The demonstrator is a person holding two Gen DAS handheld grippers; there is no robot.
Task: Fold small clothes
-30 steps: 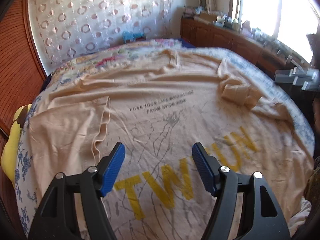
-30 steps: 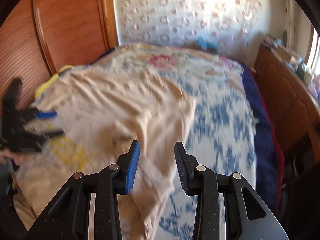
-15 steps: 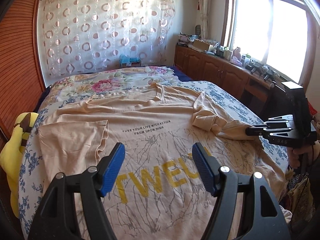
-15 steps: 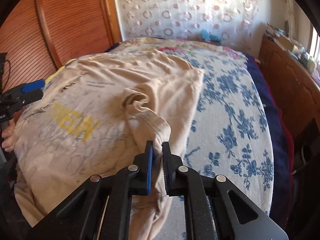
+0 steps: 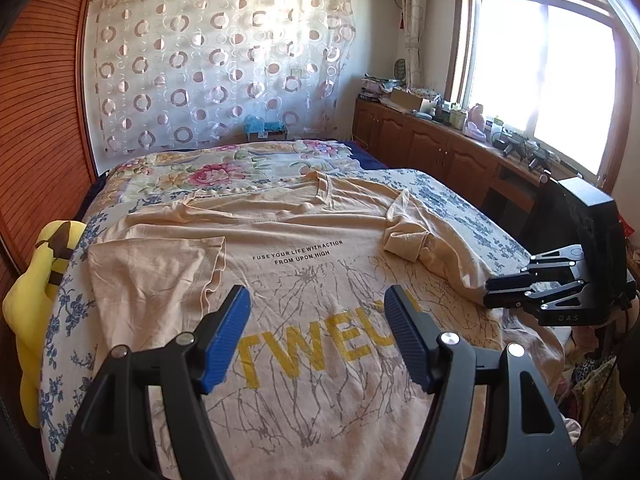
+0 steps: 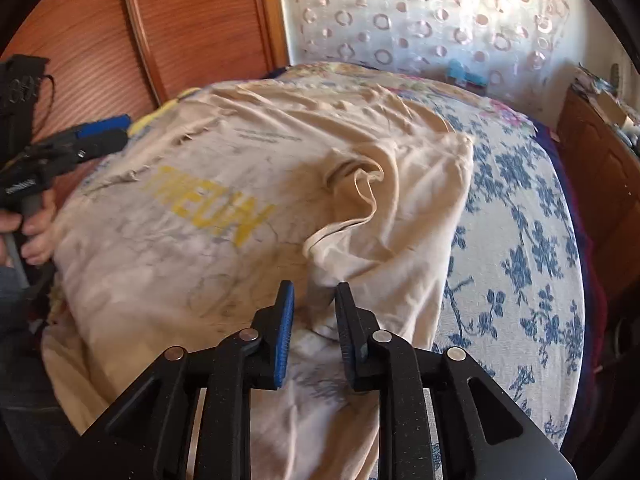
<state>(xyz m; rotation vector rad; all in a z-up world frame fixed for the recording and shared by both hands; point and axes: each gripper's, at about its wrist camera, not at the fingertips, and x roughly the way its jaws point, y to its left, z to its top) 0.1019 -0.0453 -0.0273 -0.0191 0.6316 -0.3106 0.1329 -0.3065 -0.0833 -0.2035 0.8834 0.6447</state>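
Two hand-held grippers over peach T-shirt: left wide, empty; right narrowly parted, just reopening.

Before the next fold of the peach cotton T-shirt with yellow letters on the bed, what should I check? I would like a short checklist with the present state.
1. Left gripper open, nothing between its jaws: ok.
2. Right gripper let go: jaws have just been opening; a ridge of cloth stands between them, pads not pressing: ok.
3. Peach cotton T-shirt front up on the blue floral bedspread: ok.
4. Sleeve on the left gripper's side folded in flat: ok.
5. Other sleeve flat: bunched, not ok.
6. Bottom hem straight: hidden behind the grippers, cannot tell.
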